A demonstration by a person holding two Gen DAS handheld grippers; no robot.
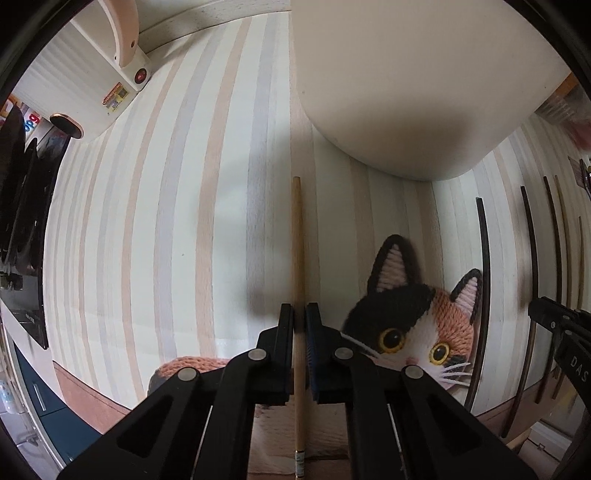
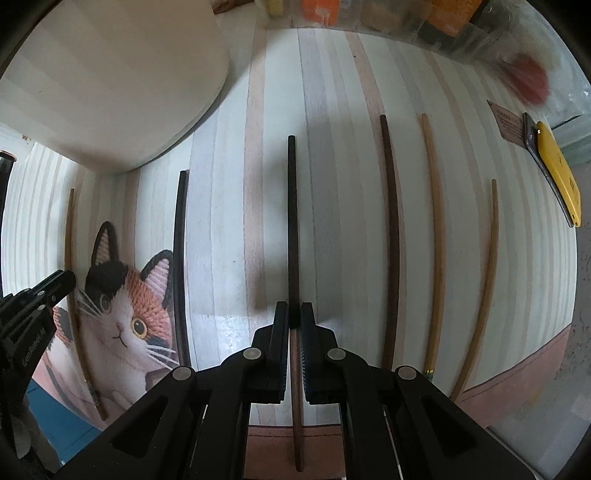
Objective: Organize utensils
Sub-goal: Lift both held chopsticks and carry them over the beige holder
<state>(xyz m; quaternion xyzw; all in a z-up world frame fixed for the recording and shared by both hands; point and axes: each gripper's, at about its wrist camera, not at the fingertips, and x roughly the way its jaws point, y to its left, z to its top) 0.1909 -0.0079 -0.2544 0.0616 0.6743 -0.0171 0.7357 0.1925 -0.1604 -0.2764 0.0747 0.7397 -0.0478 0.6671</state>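
Gripping a light wooden chopstick (image 1: pixel 297 258), the left gripper (image 1: pixel 299 310) has its jaws closed on the shaft, which runs lengthwise between the two black fingers and extends well beyond the tips toward a large cream-coloured container (image 1: pixel 417 92). The far end of this chopstick stops short of the container's rounded corner.

The right gripper (image 2: pixel 294 310) is likewise clamped, in its case on a dark brown chopstick (image 2: pixel 292 221) that passes straight between its fingers and projects forward over the striped mat (image 2: pixel 229 221). Whether either held chopstick is lifted clear of the mat or resting on it cannot be determined.

Remaining utensils lie on the mat, roughly parallel and apart from one another. In the right wrist view, to the right of the held dark stick: a second dark brown chopstick (image 2: pixel 390 236), then a light one with a green-banded end (image 2: pixel 436 236), then another light one (image 2: pixel 485 280) nearest the mat's edge. To the left: a black chopstick (image 2: pixel 180 258) alongside the printed cat picture (image 2: pixel 125 317) on the mat, and the left gripper's light stick crossing the cat's left side.

The cream container occupies the upper left of the right wrist view, sitting on the mat. A yellow flat object (image 2: pixel 559 177) lies at the far right, beyond the mat's edge. Clear bins with orange contents (image 2: pixel 321 9) stand along the far side, blurred.
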